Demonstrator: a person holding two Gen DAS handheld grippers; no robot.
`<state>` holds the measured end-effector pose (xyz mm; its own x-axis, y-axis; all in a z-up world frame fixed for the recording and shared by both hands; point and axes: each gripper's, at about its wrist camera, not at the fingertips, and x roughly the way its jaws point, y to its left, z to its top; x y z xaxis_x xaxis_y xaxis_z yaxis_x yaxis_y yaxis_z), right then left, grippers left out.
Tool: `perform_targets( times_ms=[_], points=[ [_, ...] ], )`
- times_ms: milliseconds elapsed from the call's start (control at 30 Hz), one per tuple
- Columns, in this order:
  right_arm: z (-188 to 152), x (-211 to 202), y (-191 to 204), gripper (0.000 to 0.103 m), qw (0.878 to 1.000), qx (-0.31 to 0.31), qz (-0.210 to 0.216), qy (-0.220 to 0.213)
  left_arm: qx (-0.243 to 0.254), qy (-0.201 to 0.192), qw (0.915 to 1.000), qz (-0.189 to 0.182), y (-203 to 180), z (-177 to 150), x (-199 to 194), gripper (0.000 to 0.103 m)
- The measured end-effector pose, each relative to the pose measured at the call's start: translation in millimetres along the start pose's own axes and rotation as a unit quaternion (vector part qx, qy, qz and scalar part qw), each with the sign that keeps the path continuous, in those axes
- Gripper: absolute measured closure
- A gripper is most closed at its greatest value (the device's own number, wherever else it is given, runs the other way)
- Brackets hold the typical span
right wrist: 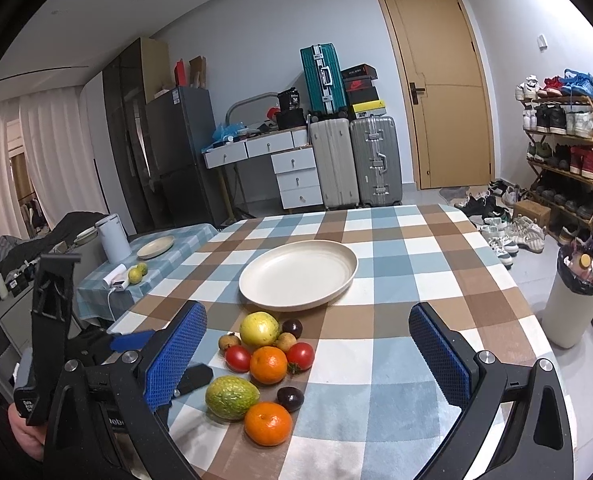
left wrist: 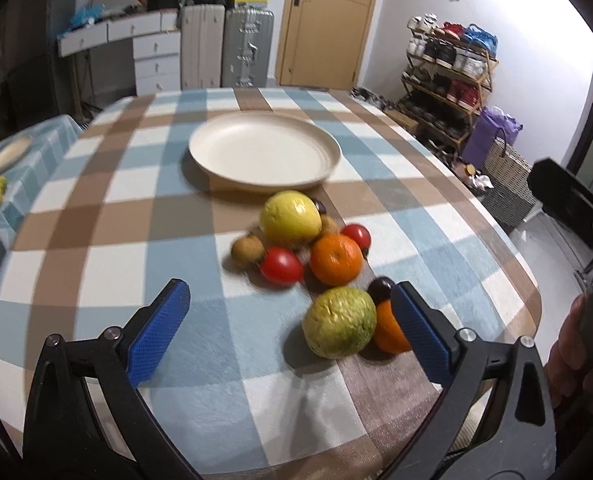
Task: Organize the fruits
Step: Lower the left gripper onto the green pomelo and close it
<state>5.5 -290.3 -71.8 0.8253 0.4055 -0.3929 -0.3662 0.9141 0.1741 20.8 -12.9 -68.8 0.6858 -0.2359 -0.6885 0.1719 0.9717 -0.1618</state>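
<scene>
Left wrist view: the left tongs [left wrist: 290, 326] stand wide open and empty at lower frame, angled toward the green guava [left wrist: 339, 328], probably the first pick. Fruit clusters mid-frame below the empty cream plate [left wrist: 216, 168].

Right wrist view: the right tongs [right wrist: 308, 354] gape empty above the counter [right wrist: 416, 280], framing the same fruit pile, with the plate waiting beyond it, centre frame.

A cream plate [right wrist: 298, 276] sits bare on the checked tablecloth. Just in front of it lies a cluster: a yellow lemon [right wrist: 259, 328], 2 red tomatoes [right wrist: 238, 358], an orange [right wrist: 268, 364], 2 small brown fruits [right wrist: 229, 340] and a dark plum [right wrist: 292, 328]. Nearer lie a green-yellow guava [right wrist: 231, 397], a second orange [right wrist: 268, 423] and another plum [right wrist: 290, 398].
</scene>
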Motion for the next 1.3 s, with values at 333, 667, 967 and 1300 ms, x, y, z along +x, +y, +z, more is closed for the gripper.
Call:
perform_targets(
  times_ms=[333, 667, 967, 1300],
  points=[
    [-5, 7, -10, 0.0, 1.0, 0.013, 0.005, 0.012, -0.031, 0.049, 0.9967, -0.057, 8, -7, 32, 0.013],
    [-8, 16, -11, 0.0, 1.0, 0.013, 0.004, 0.023, -0.065, 0.079, 0.9847, -0.141, 16, -8, 53, 0.05],
    [-8, 18, -11, 0.0, 0.999, 0.013, 0.006, 0.03, -0.09, 0.084, 0.9748, -0.186, 24, -9, 52, 0.058],
    [-2, 36, -6, 0.0, 0.999, 0.01, 0.02, 0.047, -0.117, 0.082, 0.9691, -0.201, 39, -8, 49, 0.058]
  ],
)
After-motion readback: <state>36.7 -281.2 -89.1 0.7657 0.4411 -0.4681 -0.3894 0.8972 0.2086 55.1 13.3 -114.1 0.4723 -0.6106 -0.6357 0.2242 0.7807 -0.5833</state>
